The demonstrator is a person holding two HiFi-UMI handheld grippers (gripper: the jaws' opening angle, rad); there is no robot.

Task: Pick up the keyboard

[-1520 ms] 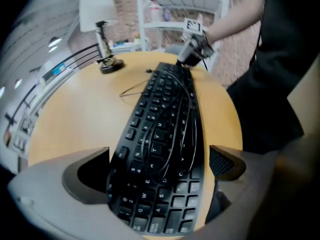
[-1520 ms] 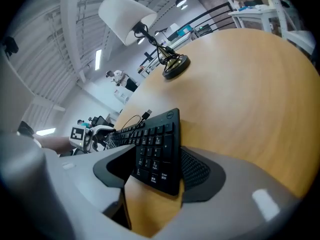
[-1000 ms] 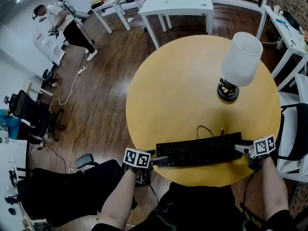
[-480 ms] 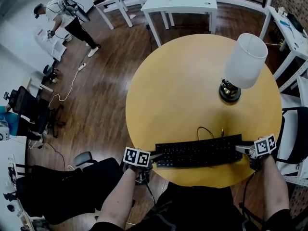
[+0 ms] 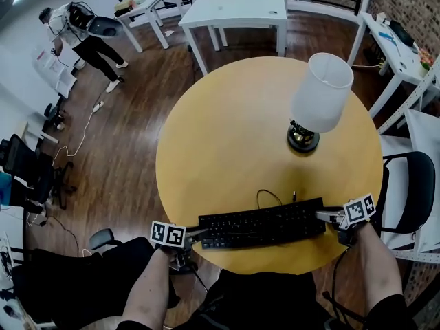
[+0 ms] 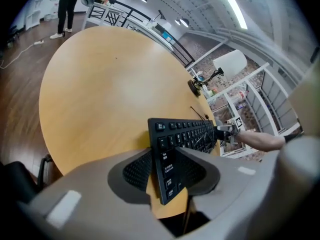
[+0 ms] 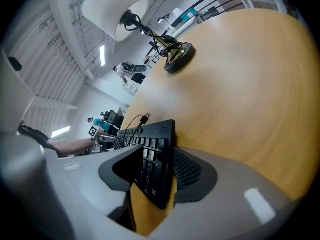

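Note:
A black keyboard (image 5: 261, 223) lies along the near edge of the round yellow table (image 5: 227, 136), with its cable (image 5: 265, 196) looped behind it. My left gripper (image 5: 203, 234) is at its left end. In the left gripper view the pads press on both faces of the keyboard (image 6: 182, 134), with the left gripper (image 6: 165, 171) shut on it. My right gripper (image 5: 322, 215) is at the right end. Its jaws are closing, and the keyboard (image 7: 155, 149) stands between them in the right gripper (image 7: 157, 176); one pad touches its underside and a sliver of gap shows on the key side.
A lamp with a white shade (image 5: 320, 95) stands on a dark base (image 5: 302, 137) at the table's far right, behind the keyboard. A white table (image 5: 237, 9) is beyond, a dark chair (image 5: 402, 198) is at the right, and a person (image 5: 75, 29) is at the far left.
The head view has swung, so the table sits further left in the picture. The keyboard keeps its place on the table edge between both grippers. The far person has stepped away.

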